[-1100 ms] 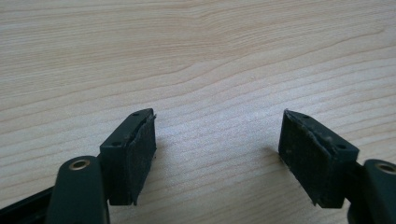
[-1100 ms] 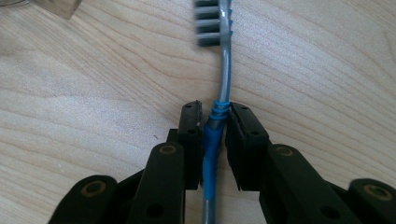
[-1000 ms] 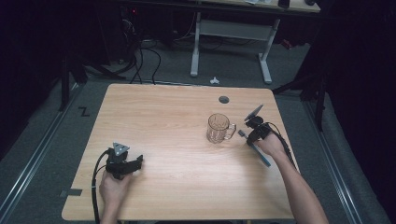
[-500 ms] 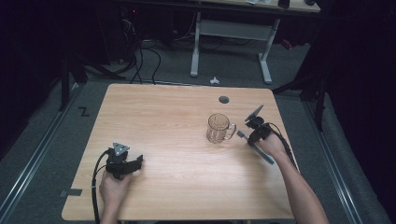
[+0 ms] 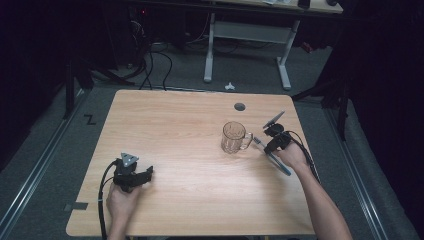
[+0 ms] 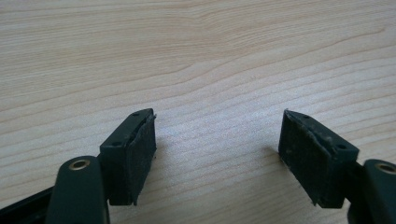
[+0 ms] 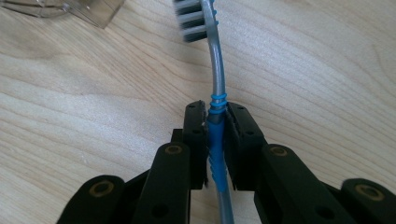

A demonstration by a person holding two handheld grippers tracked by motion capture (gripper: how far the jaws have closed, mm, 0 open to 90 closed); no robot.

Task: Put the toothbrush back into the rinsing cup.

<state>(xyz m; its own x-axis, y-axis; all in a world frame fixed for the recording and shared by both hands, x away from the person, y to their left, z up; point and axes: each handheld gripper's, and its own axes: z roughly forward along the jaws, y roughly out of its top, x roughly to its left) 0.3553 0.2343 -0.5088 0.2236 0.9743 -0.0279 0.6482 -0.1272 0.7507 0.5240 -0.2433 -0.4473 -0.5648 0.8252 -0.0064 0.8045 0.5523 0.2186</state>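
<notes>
The right hand-held gripper is pinching a toothbrush, its jaws having just been closing onto it. In the right gripper view both black pads are pressing on the blue ribbed grip of the handle, one from each side. The clear grey neck is curving up and away from the jaws to the bristled head, which is lying at the top edge of that view. A corner of clear glass is showing at the top left of the same view.

In the high view the right hand-held gripper is sitting near the desk's right edge, held by the person's right hand. The toothbrush is slanting across that hand, its blue tail end pointing down and to the right over the desk, its head end pointing toward the glass mug. The mug is standing upright just to the left of the gripper, its handle turned toward the gripper, near it; whether the brush head is touching the mug I cannot tell.

The left hand-held gripper is standing spread wide, with bare wood grain between its pads. In the high view the left hand-held gripper is resting low on the desk near the front left corner, held by the left hand, well apart from the mug and toothbrush. A small dark round hole is showing in the desk behind the mug.
</notes>
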